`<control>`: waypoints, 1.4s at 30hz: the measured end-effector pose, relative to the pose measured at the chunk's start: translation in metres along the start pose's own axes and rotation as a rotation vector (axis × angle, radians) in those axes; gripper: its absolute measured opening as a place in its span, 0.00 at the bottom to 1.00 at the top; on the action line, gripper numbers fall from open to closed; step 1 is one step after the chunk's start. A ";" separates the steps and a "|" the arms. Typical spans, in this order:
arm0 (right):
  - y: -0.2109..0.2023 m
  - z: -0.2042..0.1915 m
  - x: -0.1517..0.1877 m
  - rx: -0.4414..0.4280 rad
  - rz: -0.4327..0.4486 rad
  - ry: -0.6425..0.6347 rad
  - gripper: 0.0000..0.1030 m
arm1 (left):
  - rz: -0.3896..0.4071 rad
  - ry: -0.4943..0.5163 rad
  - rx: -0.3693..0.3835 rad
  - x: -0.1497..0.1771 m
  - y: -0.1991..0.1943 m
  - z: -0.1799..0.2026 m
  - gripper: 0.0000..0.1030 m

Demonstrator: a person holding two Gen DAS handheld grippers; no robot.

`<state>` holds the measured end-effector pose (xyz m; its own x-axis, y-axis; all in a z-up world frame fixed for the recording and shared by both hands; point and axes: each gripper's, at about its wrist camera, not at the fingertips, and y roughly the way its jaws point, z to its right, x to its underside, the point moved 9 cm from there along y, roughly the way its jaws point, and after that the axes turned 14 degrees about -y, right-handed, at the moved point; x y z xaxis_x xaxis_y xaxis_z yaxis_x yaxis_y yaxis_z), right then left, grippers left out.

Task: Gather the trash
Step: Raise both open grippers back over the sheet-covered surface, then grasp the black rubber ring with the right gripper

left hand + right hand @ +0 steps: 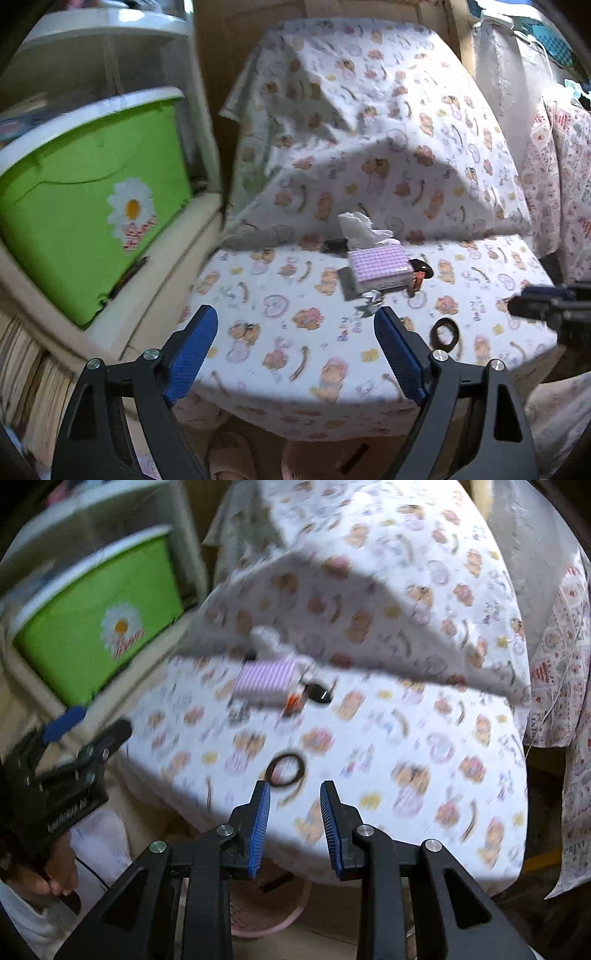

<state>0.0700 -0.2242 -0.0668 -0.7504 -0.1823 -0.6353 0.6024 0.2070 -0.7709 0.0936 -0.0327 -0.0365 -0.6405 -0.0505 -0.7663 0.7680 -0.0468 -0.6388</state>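
Note:
A low surface covered with a bear-print cloth (332, 332) holds a purple-checked tissue box (380, 267) with a white tissue sticking up. A crumpled silver wrapper (369, 304) lies just in front of the box, and a black ring (445, 334) lies to the right. A small orange-and-black item (419, 275) sits beside the box. My left gripper (295, 321) is open and empty, held above the cloth short of the wrapper. My right gripper (295, 794) is open and empty, just short of the black ring (286, 770); that view is motion-blurred. The tissue box (266, 681) shows there too.
A green bin with a daisy sticker (92, 206) stands on shelving to the left. A pink basket (266, 908) sits on the floor under the surface's front edge. More patterned cloth (561, 177) hangs at the right. A cloth-draped mound (369, 110) rises behind the tissue box.

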 end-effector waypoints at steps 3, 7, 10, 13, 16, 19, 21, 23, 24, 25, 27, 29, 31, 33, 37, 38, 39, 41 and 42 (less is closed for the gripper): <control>0.002 0.021 -0.015 0.020 -0.005 0.013 0.29 | -0.010 -0.003 -0.006 -0.012 0.010 0.000 0.83; 0.020 0.038 -0.015 -0.001 -0.046 0.025 0.32 | -0.008 0.035 -0.027 -0.013 0.028 -0.002 0.83; 0.039 0.041 -0.005 -0.063 -0.078 0.076 0.36 | -0.054 -0.012 -0.032 -0.002 0.045 -0.009 0.83; 0.054 0.034 0.003 -0.090 -0.093 0.089 0.36 | -0.038 -0.075 -0.076 -0.001 0.051 -0.019 0.83; 0.059 0.013 0.000 -0.074 -0.048 -0.023 0.48 | -0.056 -0.091 -0.060 0.000 0.054 -0.019 0.83; 0.062 -0.013 -0.001 -0.022 -0.024 -0.189 0.52 | -0.071 -0.074 -0.066 0.003 0.058 -0.020 0.87; 0.067 -0.029 0.002 -0.008 -0.030 -0.255 0.55 | -0.069 -0.071 -0.075 0.004 0.058 -0.021 0.89; 0.074 -0.038 0.005 0.001 -0.044 -0.284 0.55 | -0.070 -0.084 -0.063 0.003 0.058 -0.021 0.90; 0.075 -0.039 0.006 0.002 -0.047 -0.289 0.55 | -0.070 -0.092 -0.054 0.002 0.058 -0.020 0.92; 0.077 -0.041 0.006 0.010 -0.049 -0.293 0.55 | -0.070 -0.097 -0.048 0.002 0.059 -0.020 0.96; 0.080 -0.041 0.006 0.030 -0.048 -0.297 0.55 | -0.065 -0.099 -0.049 0.001 0.060 -0.019 0.97; 0.083 -0.041 0.007 0.031 -0.054 -0.303 0.55 | -0.066 -0.085 -0.058 0.002 0.062 -0.018 0.97; 0.086 -0.040 0.006 0.025 -0.059 -0.298 0.55 | -0.065 -0.077 -0.065 0.004 0.063 -0.018 0.97; 0.089 -0.038 0.007 0.020 -0.067 -0.286 0.54 | -0.068 -0.073 -0.067 0.006 0.065 -0.016 0.97; 0.092 -0.040 0.010 0.027 -0.075 -0.305 0.30 | -0.076 -0.058 -0.068 0.010 0.070 -0.013 0.98; 0.092 -0.040 0.009 0.011 -0.079 -0.295 0.13 | -0.082 -0.053 -0.065 0.012 0.071 -0.011 0.98; 0.091 -0.038 0.008 0.009 -0.088 -0.274 0.08 | -0.091 -0.048 -0.058 0.014 0.074 -0.009 0.98; 0.087 -0.033 0.005 -0.012 -0.073 -0.237 0.06 | -0.101 -0.044 -0.048 0.017 0.077 -0.004 0.98; 0.082 -0.029 0.002 -0.024 -0.056 -0.211 0.06 | -0.104 -0.045 -0.042 0.018 0.079 -0.001 0.98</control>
<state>0.1099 -0.1799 -0.1300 -0.7076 -0.3911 -0.5885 0.5524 0.2131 -0.8059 0.1429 -0.0359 -0.1005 -0.7158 -0.0921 -0.6922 0.6960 -0.0125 -0.7180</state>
